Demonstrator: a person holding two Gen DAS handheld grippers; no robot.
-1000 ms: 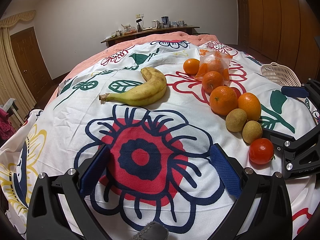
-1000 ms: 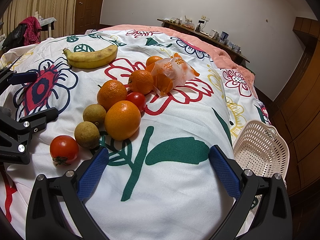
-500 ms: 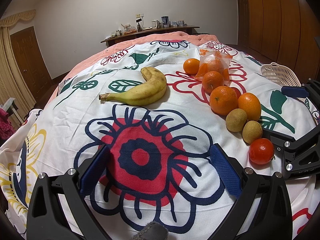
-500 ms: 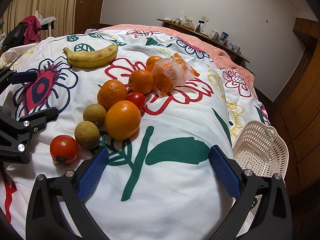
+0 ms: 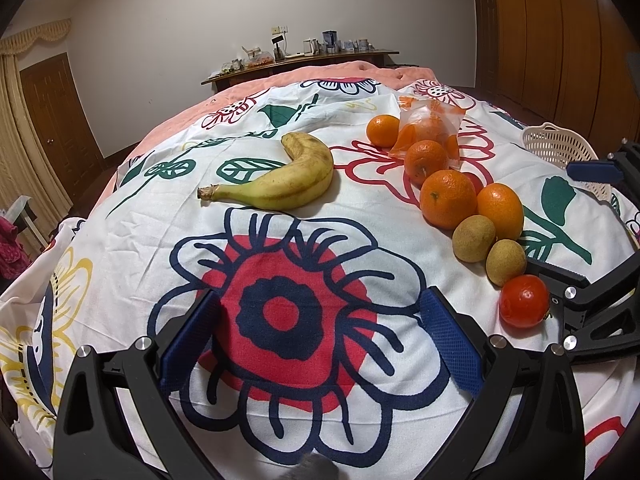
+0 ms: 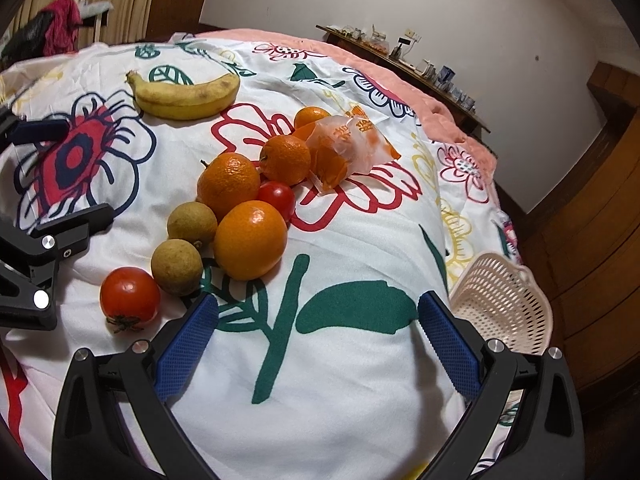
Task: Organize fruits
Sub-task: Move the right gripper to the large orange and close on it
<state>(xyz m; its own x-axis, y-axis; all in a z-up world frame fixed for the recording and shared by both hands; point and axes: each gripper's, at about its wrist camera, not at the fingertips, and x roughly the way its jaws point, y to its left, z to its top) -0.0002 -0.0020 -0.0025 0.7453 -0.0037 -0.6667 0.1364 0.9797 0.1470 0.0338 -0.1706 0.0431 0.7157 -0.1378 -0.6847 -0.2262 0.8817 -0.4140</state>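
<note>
Claws first: my left gripper [image 5: 320,340] stands wide with nothing between its blue pads, over a red and navy flower printed on the white floral bedsheet [image 5: 132,232]. My right gripper [image 6: 316,340] is just as wide and holds nothing, over a green leaf print.

From the right wrist view, the nearest fruit is a round red tomato [image 6: 130,295] at ten o'clock, with two small brownish-green round fruits [image 6: 177,267] just beyond it. Next comes a smooth large orange [image 6: 250,240], a second, smaller tomato [image 6: 277,198] tucked behind it, then more oranges and a crinkled clear plastic packet with orange print [image 6: 348,148] at twelve. A yellow speckled banana [image 6: 186,98] lies well apart at eleven. The white perforated plastic basket [image 6: 500,304] sits at three o'clock at the bed's edge, and I see nothing in it.

I judge the tomatoes soft and thin-skinned, so a gentle squeeze across the widest part. Oranges look firm but round, likely to roll on bedding; I would take them across the middle. The banana bruises easily; I would grip it mid-length.
</note>
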